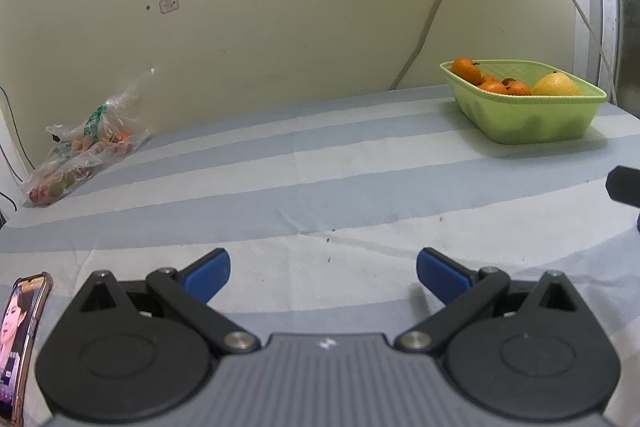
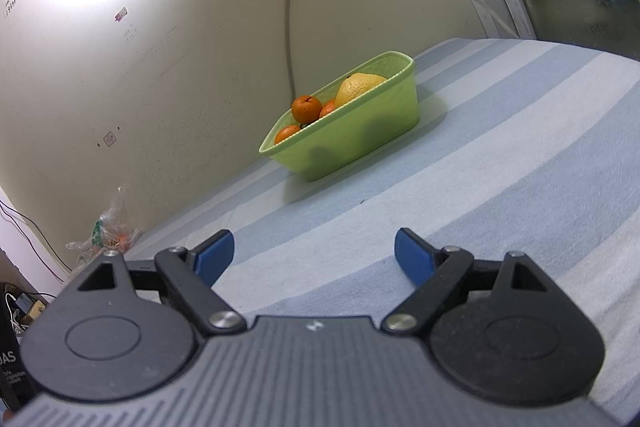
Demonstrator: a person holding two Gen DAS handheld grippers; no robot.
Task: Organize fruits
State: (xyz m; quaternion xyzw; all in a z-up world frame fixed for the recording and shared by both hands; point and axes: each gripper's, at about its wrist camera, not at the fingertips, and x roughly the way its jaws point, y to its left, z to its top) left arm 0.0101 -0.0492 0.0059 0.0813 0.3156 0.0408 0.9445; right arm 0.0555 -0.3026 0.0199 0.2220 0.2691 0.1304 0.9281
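Note:
A light green plastic basket [image 1: 536, 125] [image 2: 360, 139] stands on the striped cloth near the wall. It holds several oranges [image 1: 466, 69] [image 2: 306, 108] and one large yellow citrus fruit [image 1: 557, 85] [image 2: 358, 87]. A clear plastic bag [image 1: 86, 143] [image 2: 110, 233] with more fruit lies against the wall at the far left. My left gripper [image 1: 323, 269] is open above bare cloth, well short of both. My right gripper [image 2: 314, 251] is open too, nothing between its blue pads, pointing toward the basket from a distance.
A phone [image 1: 22, 343] with a lit screen lies on the cloth at the left gripper's near left. A cable taped to the wall [image 2: 289, 27] runs down behind the basket. A dark part of the other gripper [image 1: 624, 185] shows at the right edge.

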